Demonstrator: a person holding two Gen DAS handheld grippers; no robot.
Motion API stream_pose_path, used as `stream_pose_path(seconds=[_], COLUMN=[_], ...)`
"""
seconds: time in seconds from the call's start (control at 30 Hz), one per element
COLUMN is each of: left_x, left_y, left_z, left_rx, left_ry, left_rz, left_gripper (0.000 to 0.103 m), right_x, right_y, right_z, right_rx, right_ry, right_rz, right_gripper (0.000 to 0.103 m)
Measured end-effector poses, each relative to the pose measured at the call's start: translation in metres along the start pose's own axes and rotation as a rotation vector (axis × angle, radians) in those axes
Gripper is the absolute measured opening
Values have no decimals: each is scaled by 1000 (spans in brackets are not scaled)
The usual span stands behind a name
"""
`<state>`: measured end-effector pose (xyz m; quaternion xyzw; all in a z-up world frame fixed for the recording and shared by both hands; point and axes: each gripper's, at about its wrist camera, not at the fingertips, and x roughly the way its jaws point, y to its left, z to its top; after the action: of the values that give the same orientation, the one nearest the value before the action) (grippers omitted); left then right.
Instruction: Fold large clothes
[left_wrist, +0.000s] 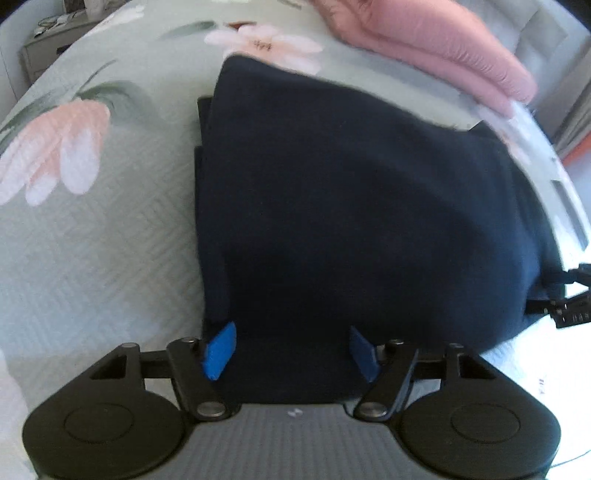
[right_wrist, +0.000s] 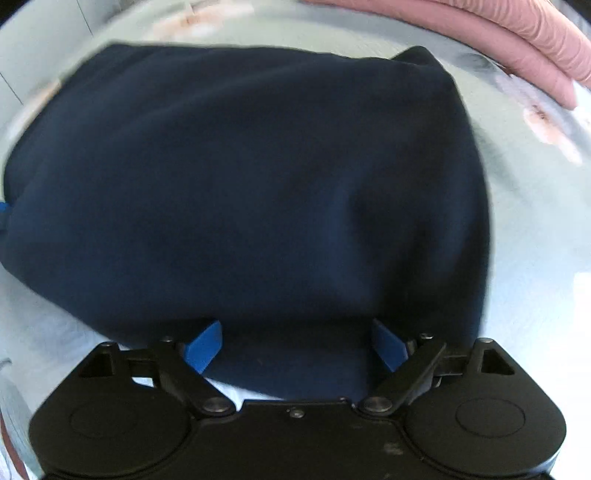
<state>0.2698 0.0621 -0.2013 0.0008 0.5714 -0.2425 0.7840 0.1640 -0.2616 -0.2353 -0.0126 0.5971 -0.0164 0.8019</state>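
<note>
A dark navy garment lies folded into a thick bundle on a pale green floral bedspread. It also fills the right wrist view. My left gripper has its jaws wide apart, and the near edge of the garment lies between and over its blue fingertips. My right gripper is likewise wide open with the garment's near edge draped between its blue fingertips. The right gripper's black frame shows at the right edge of the left wrist view, beside the bundle.
A pink folded blanket or pillow lies at the far right of the bed, also in the right wrist view. A small nightstand stands beyond the bed's far left corner. The bed edge runs along the right.
</note>
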Motion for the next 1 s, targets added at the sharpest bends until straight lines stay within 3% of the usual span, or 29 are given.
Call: stream_pose_path(seconds=[0.1, 0.17, 0.27, 0.33, 0.4, 0.47, 0.5, 0.6, 0.63, 0.7, 0.77, 0.9, 1.0], left_x=[-29, -41, -38, -27, -9, 6, 14, 39, 43, 47, 49, 65, 76], left_y=[12, 28, 51, 58, 67, 72, 73, 79, 80, 77, 76, 84, 79], left_z=[6, 17, 41, 54, 64, 70, 70, 62, 61, 61, 65, 75, 81], left_rx=[-37, -113, -226, -252, -263, -258, -256, -252, -245, -211, -209, -308, -309], left_ry=[-83, -143, -149, -117, -74, -45, -36, 30, 21, -7, -13, -3, 12], left_rz=[-38, -80, -161, -190, -214, -174, -158, -227, -247, -266, -304, -475, -520], left_gripper=[79, 96, 98, 98, 98, 98, 98, 98, 103, 103, 103, 103, 103], right_x=[-39, -67, -81, -66, -32, 7, 21, 42, 43, 45, 49, 46, 47], right_y=[5, 8, 25, 40, 56, 63, 64, 50, 43, 34, 31, 57, 60], right_z=[18, 37, 78, 105, 126, 130, 125, 117, 116, 113, 117, 111, 111], right_rx=[6, 56, 91, 67, 42, 41, 76, 120, 129, 140, 134, 105, 114], right_ry=[-65, -163, -234, -179, -54, 65, 74, 21, 23, 25, 34, 49, 39], right_rz=[-43, -10, 106, 86, 2, 9, 25, 125, 165, 221, 232, 196, 211], right_gripper=[103, 103, 103, 103, 103, 103, 103, 103, 103, 103, 103, 103, 103])
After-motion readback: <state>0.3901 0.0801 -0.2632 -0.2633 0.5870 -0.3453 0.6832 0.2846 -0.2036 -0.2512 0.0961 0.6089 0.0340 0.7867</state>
